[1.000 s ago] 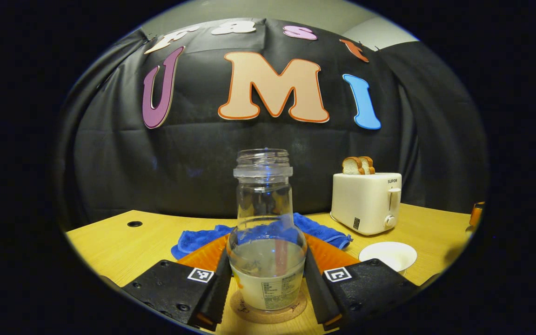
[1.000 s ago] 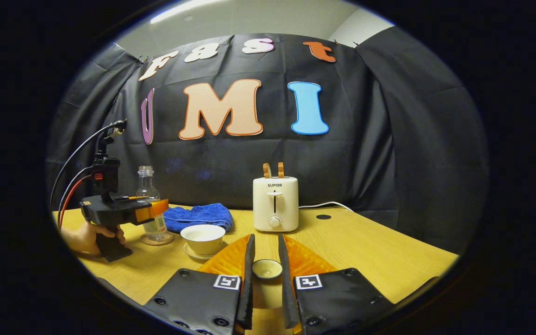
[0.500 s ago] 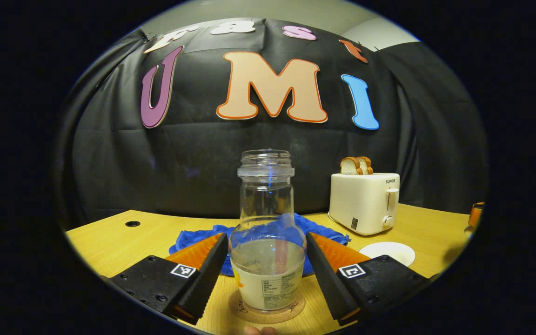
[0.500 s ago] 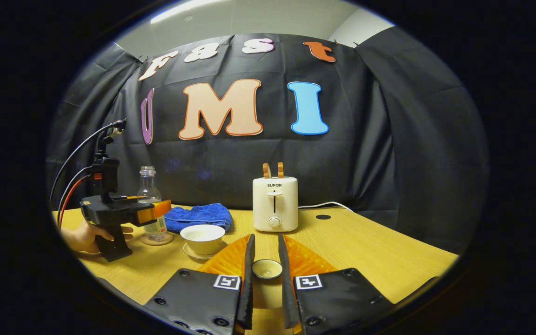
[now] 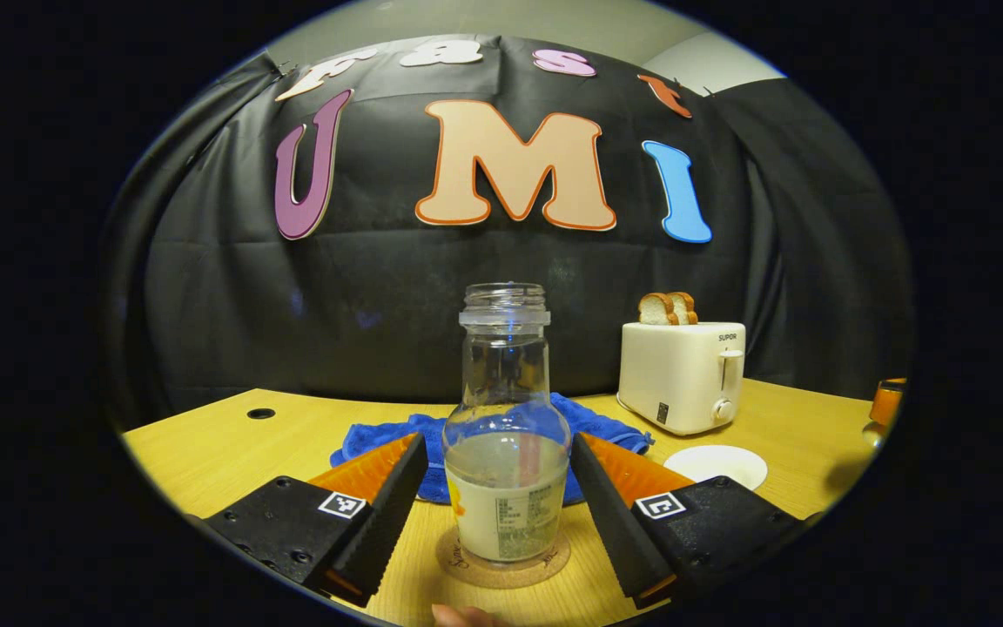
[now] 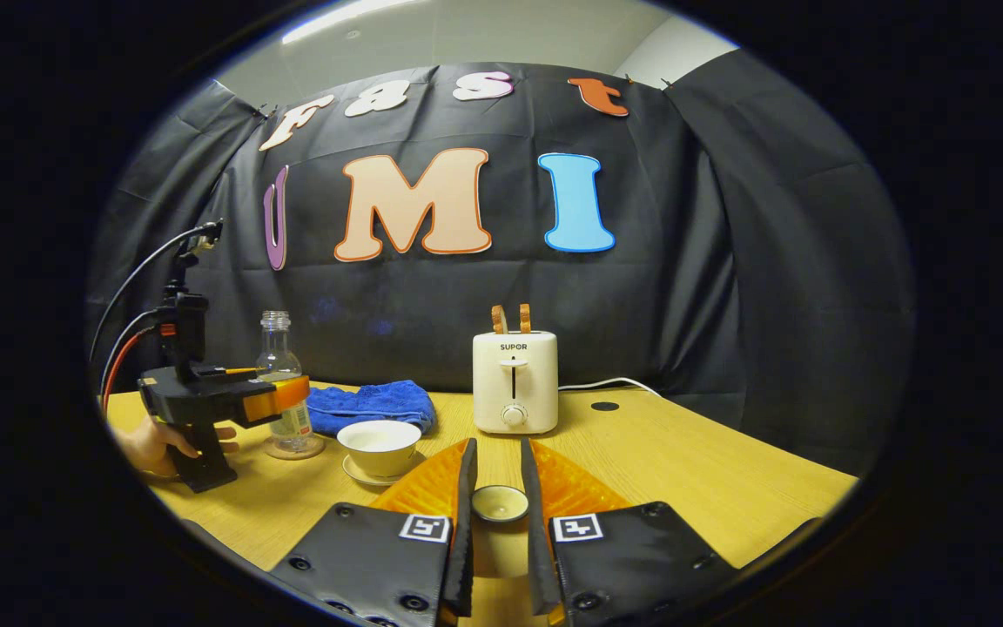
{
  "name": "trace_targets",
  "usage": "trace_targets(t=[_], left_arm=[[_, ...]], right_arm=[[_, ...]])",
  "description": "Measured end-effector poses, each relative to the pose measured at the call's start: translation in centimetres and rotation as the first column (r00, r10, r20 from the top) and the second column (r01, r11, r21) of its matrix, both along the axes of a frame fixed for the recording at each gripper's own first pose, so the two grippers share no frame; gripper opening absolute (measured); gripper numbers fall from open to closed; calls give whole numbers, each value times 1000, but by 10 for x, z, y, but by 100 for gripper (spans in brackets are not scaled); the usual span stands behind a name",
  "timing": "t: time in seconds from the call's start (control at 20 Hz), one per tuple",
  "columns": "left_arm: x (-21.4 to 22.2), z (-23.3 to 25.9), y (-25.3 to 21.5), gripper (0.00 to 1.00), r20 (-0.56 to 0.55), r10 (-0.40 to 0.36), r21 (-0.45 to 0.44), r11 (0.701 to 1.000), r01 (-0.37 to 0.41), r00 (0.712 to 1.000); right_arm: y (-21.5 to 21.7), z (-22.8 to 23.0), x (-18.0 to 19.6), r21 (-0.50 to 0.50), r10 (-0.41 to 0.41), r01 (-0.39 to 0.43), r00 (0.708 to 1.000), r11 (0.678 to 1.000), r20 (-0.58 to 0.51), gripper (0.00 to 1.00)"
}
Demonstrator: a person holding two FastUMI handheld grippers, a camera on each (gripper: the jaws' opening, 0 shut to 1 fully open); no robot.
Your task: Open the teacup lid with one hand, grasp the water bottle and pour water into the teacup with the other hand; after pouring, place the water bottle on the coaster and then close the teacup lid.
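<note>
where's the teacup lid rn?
In the right gripper view, the teacup lid sits low at centre, clamped between the right gripper fingers, above the table, in front of the toaster.

Wooden table (image 6: 684, 470): coaster (image 5: 501, 562), blue towel (image 6: 371, 405), toaster (image 6: 514, 381), saucer (image 6: 362, 476).
</note>
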State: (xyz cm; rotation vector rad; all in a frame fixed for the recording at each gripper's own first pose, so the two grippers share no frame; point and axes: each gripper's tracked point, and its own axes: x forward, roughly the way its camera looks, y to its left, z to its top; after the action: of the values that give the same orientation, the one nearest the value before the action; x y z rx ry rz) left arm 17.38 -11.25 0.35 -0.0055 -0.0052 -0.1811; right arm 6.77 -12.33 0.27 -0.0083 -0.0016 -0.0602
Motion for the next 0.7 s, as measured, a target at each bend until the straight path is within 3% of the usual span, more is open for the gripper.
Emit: trace_targets(t=[0.35,0.7], left_arm=[[-53,0,10,96,0,8,3,1000,-8,1000],[-130,3,32,95,6,91,5,996,-91,996]], right_arm=[[2,0,0,2,12,-12,1000,1000,0,29],[15,2,14,35,96,-97,995,995,4,29]])
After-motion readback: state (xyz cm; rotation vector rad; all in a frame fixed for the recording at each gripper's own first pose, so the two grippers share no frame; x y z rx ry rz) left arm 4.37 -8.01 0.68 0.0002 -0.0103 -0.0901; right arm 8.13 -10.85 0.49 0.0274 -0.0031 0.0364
